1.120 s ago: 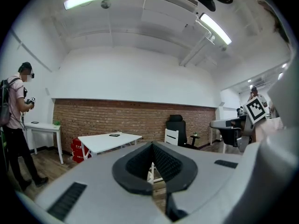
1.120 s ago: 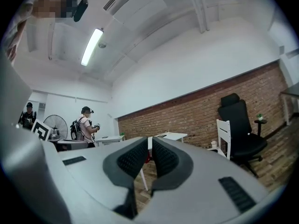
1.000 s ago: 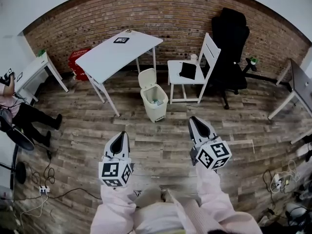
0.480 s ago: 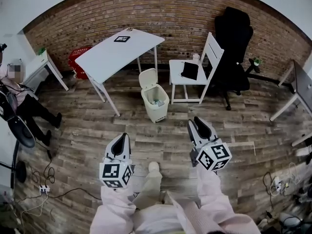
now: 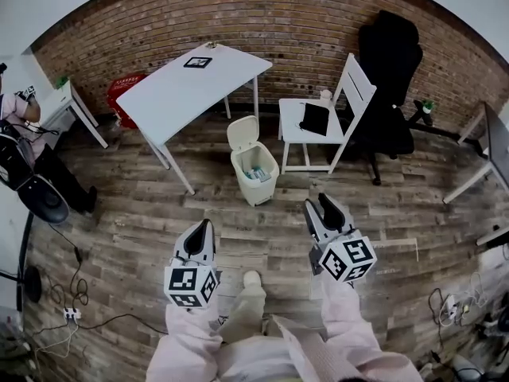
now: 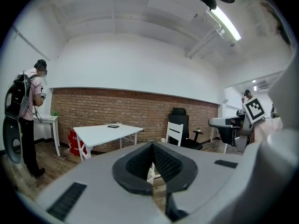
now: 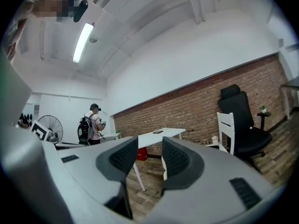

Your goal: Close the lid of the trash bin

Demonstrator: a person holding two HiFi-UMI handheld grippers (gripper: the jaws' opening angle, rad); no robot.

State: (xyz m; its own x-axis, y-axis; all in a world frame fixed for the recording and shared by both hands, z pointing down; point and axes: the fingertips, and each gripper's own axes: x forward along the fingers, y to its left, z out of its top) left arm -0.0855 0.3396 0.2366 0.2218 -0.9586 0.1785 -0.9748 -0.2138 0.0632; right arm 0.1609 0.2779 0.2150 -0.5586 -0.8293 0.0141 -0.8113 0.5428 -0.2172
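Two claws hold nothing: the left claw (image 5: 204,228) is clenched empty, while the right claw (image 5: 320,204) has just been opening and is released. This looks like the approach step. The bin (image 5: 256,185) stands well ahead between them, lid (image 5: 242,132) upright, litter (image 5: 256,173) inside. Next, reach the lid and tip it down.

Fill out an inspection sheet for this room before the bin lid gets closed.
Surface: wood floor.
Job's things: bin upright on the floor, lid raised, litter inside.
Clutter: black pad on the chair; red crate by the wall.
Grippers: left tongs shut, empty; right tongs open, just been opening, nothing between them; both short of the bin.
Cables: cords on the floor at left, more at right.
Surroundings: brick wall, white table, office chair, a person at far left.
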